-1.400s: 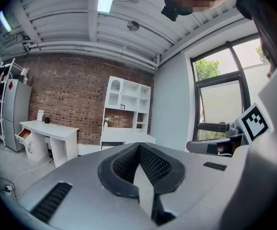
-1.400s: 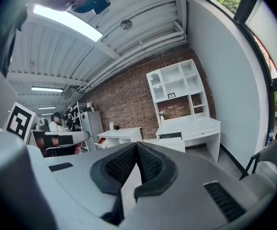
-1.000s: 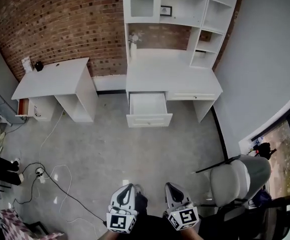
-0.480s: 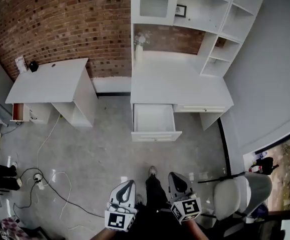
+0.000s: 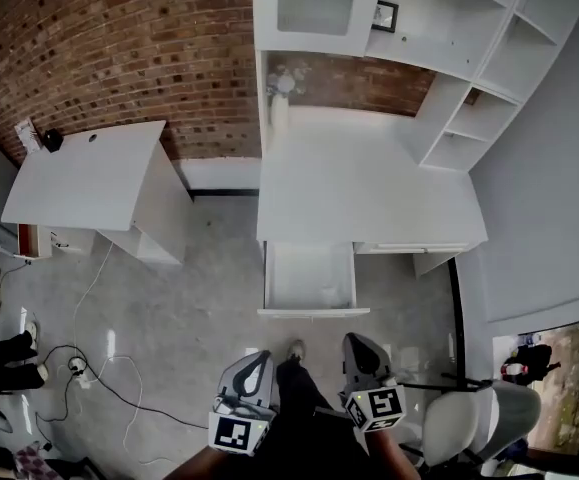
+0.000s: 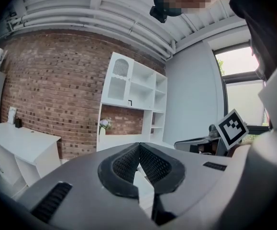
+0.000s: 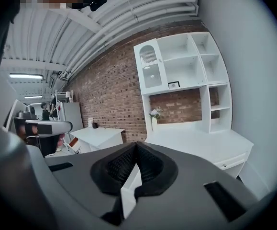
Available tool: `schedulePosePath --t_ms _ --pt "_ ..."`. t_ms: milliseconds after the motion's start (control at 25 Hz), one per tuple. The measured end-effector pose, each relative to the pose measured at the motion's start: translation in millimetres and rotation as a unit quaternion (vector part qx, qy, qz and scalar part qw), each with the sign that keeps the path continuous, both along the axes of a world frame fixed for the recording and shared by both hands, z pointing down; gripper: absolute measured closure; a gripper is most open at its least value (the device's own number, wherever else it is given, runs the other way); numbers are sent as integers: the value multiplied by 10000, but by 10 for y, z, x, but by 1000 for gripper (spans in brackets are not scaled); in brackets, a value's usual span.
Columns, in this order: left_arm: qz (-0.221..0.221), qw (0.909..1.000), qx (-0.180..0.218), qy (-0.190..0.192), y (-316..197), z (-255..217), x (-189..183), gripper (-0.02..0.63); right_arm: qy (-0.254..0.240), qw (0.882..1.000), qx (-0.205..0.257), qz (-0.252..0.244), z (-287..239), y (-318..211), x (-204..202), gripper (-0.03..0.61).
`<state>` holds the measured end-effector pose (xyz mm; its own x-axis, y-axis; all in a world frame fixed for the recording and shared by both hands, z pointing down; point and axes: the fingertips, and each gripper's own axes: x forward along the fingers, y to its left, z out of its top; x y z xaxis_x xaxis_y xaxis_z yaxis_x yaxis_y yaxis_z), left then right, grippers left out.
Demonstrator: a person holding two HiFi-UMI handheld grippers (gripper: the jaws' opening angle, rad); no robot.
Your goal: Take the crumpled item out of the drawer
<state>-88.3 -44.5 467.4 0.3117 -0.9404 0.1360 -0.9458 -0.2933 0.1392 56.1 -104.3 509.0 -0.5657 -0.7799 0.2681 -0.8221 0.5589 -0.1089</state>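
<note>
Progress stands at the very start, by my reading. The drawer (image 5: 309, 280) under the white counter (image 5: 359, 198) is pulled open at the centre of the head view, but neither claw is near it. The left claw (image 6: 139, 145) and the right claw (image 7: 136, 144) sit at the bottom centre of that view, well apart from the drawer. Each has its jaws pressed together with nothing between them. The crumpled item does not show: what can be seen of the drawer's inside looks plain white. It may be too small to make out, or hidden behind the front panel. Left to do, as I judge it: reach the drawer, find the item, part a claw, grasp and lift out.

Across the upper left runs a brick wall (image 5: 119, 48), rough red-brown courses with pale mortar. Below it the floor (image 5: 199, 298) is grey concrete, mottled and matt. The counter and the shelf unit (image 5: 439, 38) on it are smooth white painted board, all square boxes and flat edges. A smaller white table (image 5: 89, 173) at the left looks the same. A padded grey chair (image 5: 474, 418) curves in at the lower right. The claws are grey moulded shells with black ribbed pads (image 6: 122, 166). A pale vase of flowers (image 5: 283, 86) stands at the counter's back.
</note>
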Motion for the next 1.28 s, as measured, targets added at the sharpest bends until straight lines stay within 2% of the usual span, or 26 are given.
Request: schedulePosePath --t_ms 200,400,560,760,840,1000,1160,1200,1280 --pt "206 9995 -157 -188 -936 173 215 589 -44 9999 -119 62 148 -809 89 565" --pt "679 9954 -621 -259 -1317 524 333 589 -96 9990 -268 337 165 -1054 84 565" --pt "1113 9873 -1004 -524 -1642 958 433 589 -95 9972 -417 606 287 -1253 140 565" --pt "1551 9723 -1704 -397 -2152 1708 655 588 -107 9946 -557 867 527 -1606 231 565" --pt "1770 9620 -2025 -477 -2223 2055 738 588 -82 9931 -694 942 551 -1682 237 565" --pt "2387 9325 -2626 -673 -2428 2702 923 586 -249 9901 -777 1138 630 -1950 231 565" --pt "2706 9084 -3120 -656 -2563 3341 1100 583 -153 9881 -904 1233 843 -2108 229 565" --pt "2810 8984 -3304 -690 -2570 3497 1155 571 -123 9873 -972 1250 914 -2135 233 565" --pt "3057 8724 -3740 -749 -2557 3816 1277 488 -109 9855 -1096 1294 1050 -2190 245 565"
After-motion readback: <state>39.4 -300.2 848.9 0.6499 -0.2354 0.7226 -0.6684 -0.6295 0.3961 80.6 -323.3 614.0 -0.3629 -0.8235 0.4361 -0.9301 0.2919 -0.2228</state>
